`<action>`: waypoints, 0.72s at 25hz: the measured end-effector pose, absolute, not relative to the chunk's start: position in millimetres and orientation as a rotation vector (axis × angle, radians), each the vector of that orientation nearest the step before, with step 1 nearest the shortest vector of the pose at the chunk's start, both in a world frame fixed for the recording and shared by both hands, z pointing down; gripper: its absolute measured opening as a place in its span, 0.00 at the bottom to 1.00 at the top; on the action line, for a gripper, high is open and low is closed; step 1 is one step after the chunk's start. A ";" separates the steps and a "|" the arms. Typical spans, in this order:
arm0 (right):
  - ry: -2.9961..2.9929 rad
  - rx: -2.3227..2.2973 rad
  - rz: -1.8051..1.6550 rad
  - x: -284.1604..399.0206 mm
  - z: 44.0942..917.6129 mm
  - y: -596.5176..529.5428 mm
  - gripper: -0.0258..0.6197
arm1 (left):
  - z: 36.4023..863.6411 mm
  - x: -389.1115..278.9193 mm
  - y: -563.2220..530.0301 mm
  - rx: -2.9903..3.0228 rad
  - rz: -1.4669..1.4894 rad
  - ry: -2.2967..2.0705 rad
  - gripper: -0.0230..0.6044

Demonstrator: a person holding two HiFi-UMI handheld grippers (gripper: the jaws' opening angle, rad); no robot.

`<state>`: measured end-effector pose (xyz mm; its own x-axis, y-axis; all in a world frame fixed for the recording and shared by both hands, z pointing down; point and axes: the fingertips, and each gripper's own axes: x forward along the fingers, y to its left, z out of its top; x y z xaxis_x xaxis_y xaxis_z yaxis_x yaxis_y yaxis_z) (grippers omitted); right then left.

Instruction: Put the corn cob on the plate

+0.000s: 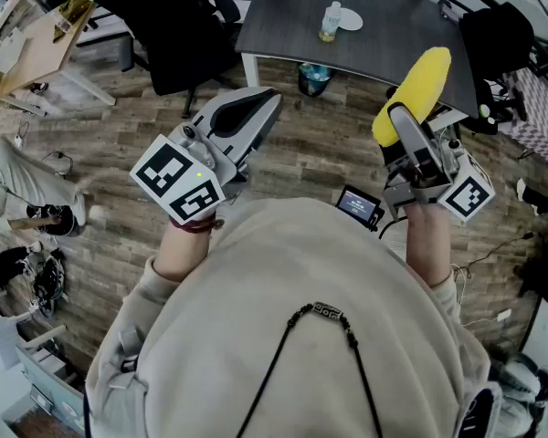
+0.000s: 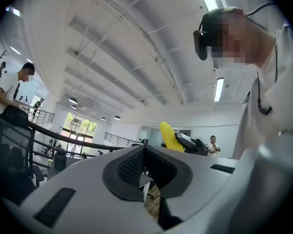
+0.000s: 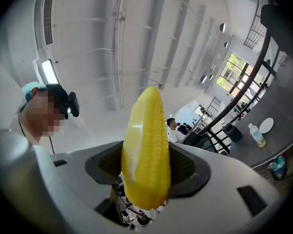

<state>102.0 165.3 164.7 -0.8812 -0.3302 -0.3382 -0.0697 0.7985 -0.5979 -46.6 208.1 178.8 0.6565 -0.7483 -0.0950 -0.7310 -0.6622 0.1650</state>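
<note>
One dark grey bench (image 1: 283, 26) stands well ahead of the person, across the wooden floor. Nearer, the left gripper (image 1: 256, 108) is pressed closed with nothing in it. The right gripper (image 1: 411, 121) stands wide, clamped on the lower part of the long yellow corn cob (image 1: 418, 89), which juts up and forward above the floor, well apart from the bench.

The cob looks light, stiff and probably plastic. Its ribbed kernel rows give the pads purchase, yet the tapering body could swivel, so a hold across the thick middle seems safest.

The small round white plate (image 1: 350, 19) lies on the bench just beside a clear plastic bottle (image 1: 331, 21), whose label is too small to read. The grippers' marker cubes bear only black-and-white squares, and no brand shows.
</note>
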 end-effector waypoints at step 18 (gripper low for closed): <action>2.554 -0.352 -0.819 127.0 168.2 170.5 0.44 | 183.0 -35.5 203.6 2.735 -0.331 -1.286 0.04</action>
